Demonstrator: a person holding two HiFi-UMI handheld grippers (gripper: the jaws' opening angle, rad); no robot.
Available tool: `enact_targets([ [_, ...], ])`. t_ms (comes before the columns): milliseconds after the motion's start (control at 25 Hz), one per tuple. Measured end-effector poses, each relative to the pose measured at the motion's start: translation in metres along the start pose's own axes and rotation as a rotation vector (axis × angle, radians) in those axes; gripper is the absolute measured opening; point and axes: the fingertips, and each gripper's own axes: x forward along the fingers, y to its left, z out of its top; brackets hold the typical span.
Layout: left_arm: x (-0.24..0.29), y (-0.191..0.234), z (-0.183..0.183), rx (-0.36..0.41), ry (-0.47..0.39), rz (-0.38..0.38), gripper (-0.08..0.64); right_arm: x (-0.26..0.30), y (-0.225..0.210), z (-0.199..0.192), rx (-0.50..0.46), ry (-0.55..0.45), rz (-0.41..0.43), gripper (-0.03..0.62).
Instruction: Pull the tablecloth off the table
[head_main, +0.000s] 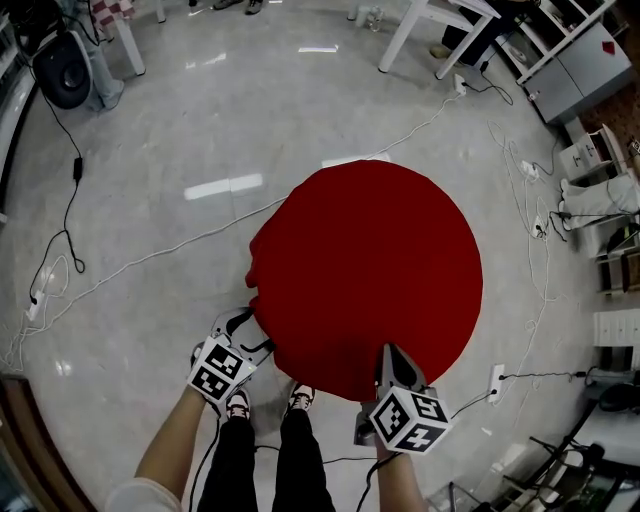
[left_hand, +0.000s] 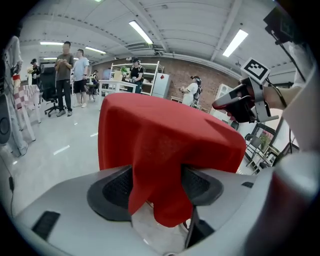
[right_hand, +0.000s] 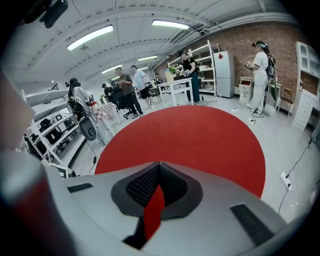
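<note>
Head view has the red tablecloth (head_main: 370, 270) still spread flat over the round tabletop, covering it completely, so you can't see any of the tabletop itself. Both claws are at the cloth's near edge, right by the person's shoes (head_main: 297, 398), which makes sense if you're going to drag the whole thing toward you.

The right claw (head_main: 392, 362) is clamped down on the hem. In the right gripper view a thin strip of red is pinched between the closed pads of that claw (right_hand: 159, 187), and the rest of the tablecloth (right_hand: 200, 140) stretches away smooth beyond it. That looks like a solid grip, ready to pull.

The left claw (head_main: 243, 335) is a different story. In the left gripper view its jaws (left_hand: 157, 185) are spread as wide as they go, with a bunched fold of the tablecloth (left_hand: 165, 135) hanging loosely down between the pads. I'd say nothing is squeezing it yet. The cloth is rumpled and lifted on that side, so my guess is that the left needs to close on that fold before any real pulling happens. Otherwise the pull is one-sided and the cloth just swings round.

Around the tablecloth there's shiny grey floor (head_main: 200, 130) with cables (head_main: 150, 255) snaking all over it. Past the tablecloth, the gripper views show a brick wall (right_hand: 240, 40), white shelving (right_hand: 207, 65) and a few people (left_hand: 64, 75) standing well away.
</note>
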Motion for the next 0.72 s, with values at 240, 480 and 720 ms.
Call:
enact_targets([
  [240,0.008,-0.002,0.011,0.038,0.000,-0.041,0.299,0.000,-0.003,-0.006,0.024,-0.007,0.001,0.025],
  [480,0.004,-0.002,0.020,0.046,-0.026,0.007,0.189,-0.005,-0.006,-0.005,0.034,-0.012,0.010,0.025],
  [720,-0.005,0.002,0.029,0.009,-0.080,0.039,0.053,-0.009,-0.007,-0.006,0.039,-0.019,0.018,0.025],
])
